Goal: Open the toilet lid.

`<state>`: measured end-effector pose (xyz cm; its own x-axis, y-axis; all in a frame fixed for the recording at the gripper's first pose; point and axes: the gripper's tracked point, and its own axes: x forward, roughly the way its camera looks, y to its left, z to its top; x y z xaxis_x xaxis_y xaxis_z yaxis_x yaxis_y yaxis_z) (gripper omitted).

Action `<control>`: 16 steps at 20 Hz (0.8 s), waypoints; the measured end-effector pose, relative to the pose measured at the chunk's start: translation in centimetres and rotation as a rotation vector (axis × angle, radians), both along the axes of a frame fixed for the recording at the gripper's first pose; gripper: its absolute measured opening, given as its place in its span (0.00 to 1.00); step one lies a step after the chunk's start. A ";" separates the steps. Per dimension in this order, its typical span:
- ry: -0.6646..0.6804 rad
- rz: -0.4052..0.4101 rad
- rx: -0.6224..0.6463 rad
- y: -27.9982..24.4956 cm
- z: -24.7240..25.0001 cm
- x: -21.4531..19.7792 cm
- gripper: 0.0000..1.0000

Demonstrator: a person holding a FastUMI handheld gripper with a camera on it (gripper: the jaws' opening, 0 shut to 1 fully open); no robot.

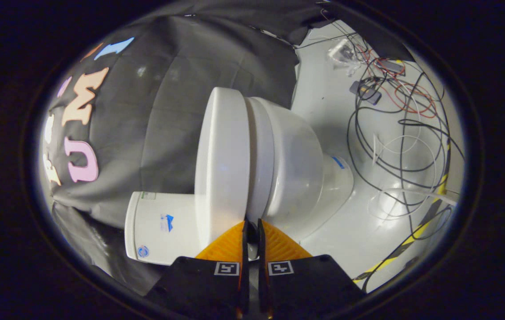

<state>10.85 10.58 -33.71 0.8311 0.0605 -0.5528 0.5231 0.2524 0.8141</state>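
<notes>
Gripper view shows me a scene rolled on its side: the glossy white ceramic toilet [292,169] lies across the middle, just ahead of my gripper [251,224]. The smooth white plastic toilet lid [223,164] is down flat against the seat, so the bowl stays covered and I cannot see anything of its inside. My two fingers are drawn close, with only a thin slit between them, and their tips sit right at the seam where the lid's edge meets the seat rim; whether anything is pinched in that slit, or whether the tips merely touch the edge, I cannot tell. Behind the lid, the white rectangular ceramic tank [159,229] stands against the dark cloth wall [163,89], partly hidden by my finger; its small stickers are too tiny to make out. The toilet's pedestal foot rests on the shiny white floor [323,89]. Beyond it lies a loose tangle of black, white and red cables [405,133] with a couple of small devices among them, too blurred to identify. A yellow-and-black striped tape line [412,235] runs along the floor near the cables.
</notes>
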 end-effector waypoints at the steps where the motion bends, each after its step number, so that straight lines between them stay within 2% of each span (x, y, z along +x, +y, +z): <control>1: 0.028 -0.025 -0.028 -0.3 0.2 0.1 0.10; 4: 0.058 -0.015 -0.159 -0.5 1.2 -0.2 0.07; 7: -0.028 -0.071 -0.151 -0.8 3.9 1.0 0.03; 10: -0.053 -0.028 -0.253 -0.5 7.0 0.6 0.02; 16: -0.172 -0.009 -0.355 0.9 13.1 1.8 0.02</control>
<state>12.65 11.47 -20.57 0.9129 -0.1172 -0.3910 0.3904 0.5304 0.7525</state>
